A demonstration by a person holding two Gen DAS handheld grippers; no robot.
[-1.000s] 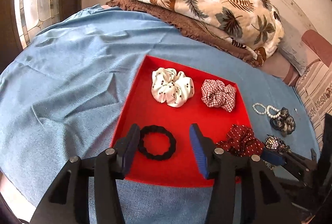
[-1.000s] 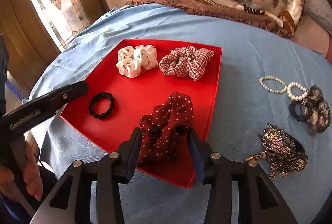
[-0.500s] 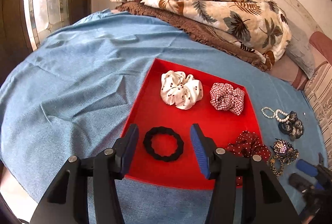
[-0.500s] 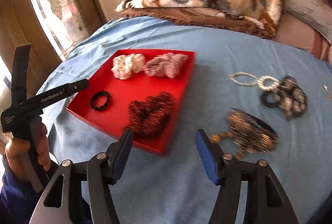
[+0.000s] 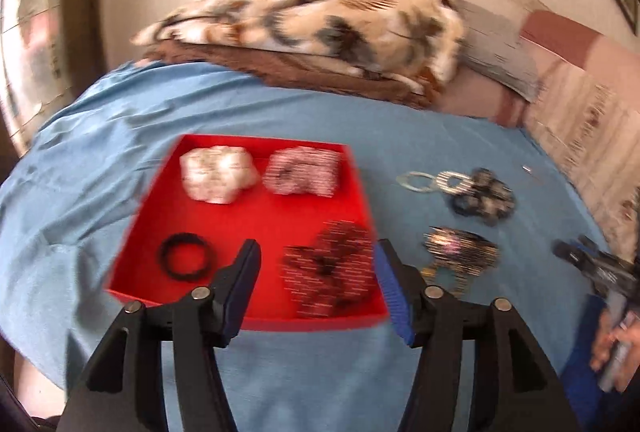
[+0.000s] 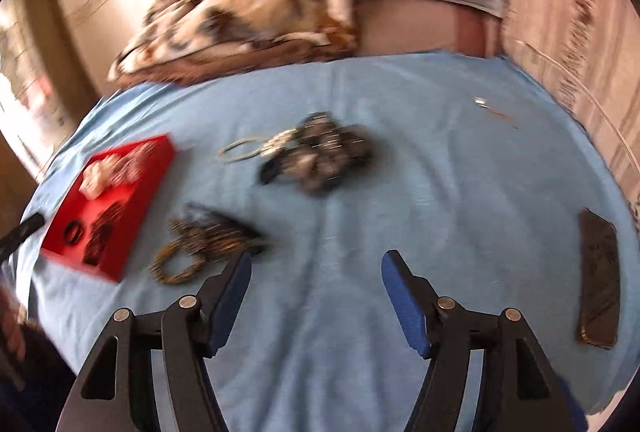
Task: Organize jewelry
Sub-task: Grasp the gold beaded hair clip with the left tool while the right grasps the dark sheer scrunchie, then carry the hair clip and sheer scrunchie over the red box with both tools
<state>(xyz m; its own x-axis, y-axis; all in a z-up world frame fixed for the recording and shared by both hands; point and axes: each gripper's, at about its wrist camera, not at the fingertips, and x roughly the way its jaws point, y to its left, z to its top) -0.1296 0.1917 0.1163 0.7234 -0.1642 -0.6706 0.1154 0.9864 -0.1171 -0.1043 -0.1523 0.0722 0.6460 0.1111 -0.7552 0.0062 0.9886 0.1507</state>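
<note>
Both claws are spreading, gripping nothing. The right gripper (image 6: 316, 296) is hovering over blue cloth (image 6: 400, 212); it should centre on the beaded clip (image 6: 204, 248) before closing.

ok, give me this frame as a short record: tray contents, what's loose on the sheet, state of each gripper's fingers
tray: red tray holds white scrunchie, checked scrunchie, black hair tie, dark red dotted scrunchie
loose on sheet: pearl strand, dark floral scrunchie, sequinned clip, phone
left gripper: fingers opening, empty
right gripper: fingers opening, empty
</note>
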